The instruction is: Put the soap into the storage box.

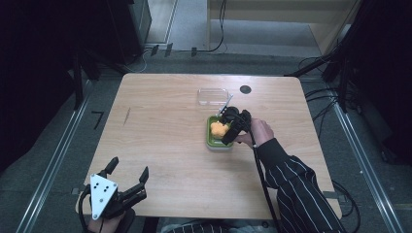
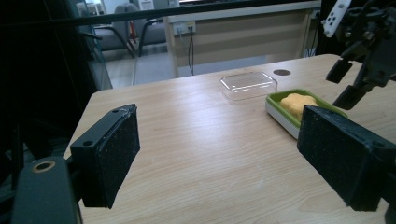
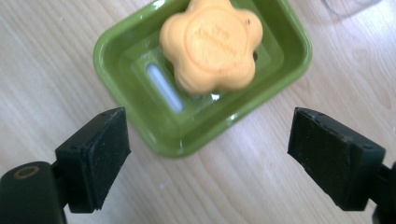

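An orange flower-shaped soap [image 3: 212, 44] lies in a green dish [image 3: 116, 60] on the wooden table. My right gripper [image 3: 208, 149] hovers just above the dish's near rim, jaws open, nothing between the pads. In the high view the soap [image 1: 218, 128] and dish [image 1: 214, 142] sit right of the table's middle, with the right gripper [image 1: 229, 130] over them, held by a hand in a striped sleeve. My left gripper [image 1: 129, 168] stands open at the front left edge, nothing in it. From the left gripper [image 2: 224, 154] I see the dish [image 2: 280, 114], the soap [image 2: 296, 102] and the right gripper [image 2: 345, 84] above them.
A clear plastic lid [image 1: 213, 96] lies on the table just behind the dish, also seen as the lid [image 2: 247, 84] in the left gripper view. A small dark round mark [image 1: 245, 89] sits near the back edge. Bare wood spreads across the table's left half.
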`<state>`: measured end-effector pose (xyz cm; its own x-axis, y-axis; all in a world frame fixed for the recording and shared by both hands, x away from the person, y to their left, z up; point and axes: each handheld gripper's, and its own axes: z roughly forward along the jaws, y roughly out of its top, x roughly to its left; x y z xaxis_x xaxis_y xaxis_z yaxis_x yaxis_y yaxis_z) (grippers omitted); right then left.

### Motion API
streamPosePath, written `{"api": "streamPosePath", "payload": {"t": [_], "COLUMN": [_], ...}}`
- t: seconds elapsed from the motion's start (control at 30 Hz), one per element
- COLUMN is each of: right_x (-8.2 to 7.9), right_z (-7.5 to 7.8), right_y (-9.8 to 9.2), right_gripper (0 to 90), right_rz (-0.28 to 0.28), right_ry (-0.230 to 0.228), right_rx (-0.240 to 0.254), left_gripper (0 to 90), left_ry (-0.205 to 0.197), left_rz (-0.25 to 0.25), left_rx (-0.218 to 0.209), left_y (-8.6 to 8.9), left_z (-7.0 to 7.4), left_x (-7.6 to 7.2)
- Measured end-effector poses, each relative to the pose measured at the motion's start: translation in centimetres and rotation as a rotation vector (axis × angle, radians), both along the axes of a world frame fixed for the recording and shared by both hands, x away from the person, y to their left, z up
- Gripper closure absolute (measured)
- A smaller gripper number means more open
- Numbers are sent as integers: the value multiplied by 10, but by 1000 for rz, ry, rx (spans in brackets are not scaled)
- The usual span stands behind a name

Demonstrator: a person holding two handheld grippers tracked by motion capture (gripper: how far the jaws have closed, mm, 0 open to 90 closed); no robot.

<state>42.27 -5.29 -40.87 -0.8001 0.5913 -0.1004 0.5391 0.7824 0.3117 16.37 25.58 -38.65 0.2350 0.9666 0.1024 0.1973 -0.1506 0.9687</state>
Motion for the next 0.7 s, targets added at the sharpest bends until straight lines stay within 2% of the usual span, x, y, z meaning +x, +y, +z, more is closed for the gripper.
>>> {"api": "streamPosePath", "payload": {"t": [0.4,0.7], "right_x": [-19,-38], "right_z": [-1,-3], "right_y": [-25,-45], "right_gripper": [83,67], "right_rz": [-38,-58], "right_ry": [44,45], "right_rx": [-37,-52], "left_gripper": [137,137], "left_ry": [0,-1], "left_rz": [-2,-3], "left_rx": [2,1], "left_y": [-1,-1], "left_z": [0,0], "left_x": [0,0]}}
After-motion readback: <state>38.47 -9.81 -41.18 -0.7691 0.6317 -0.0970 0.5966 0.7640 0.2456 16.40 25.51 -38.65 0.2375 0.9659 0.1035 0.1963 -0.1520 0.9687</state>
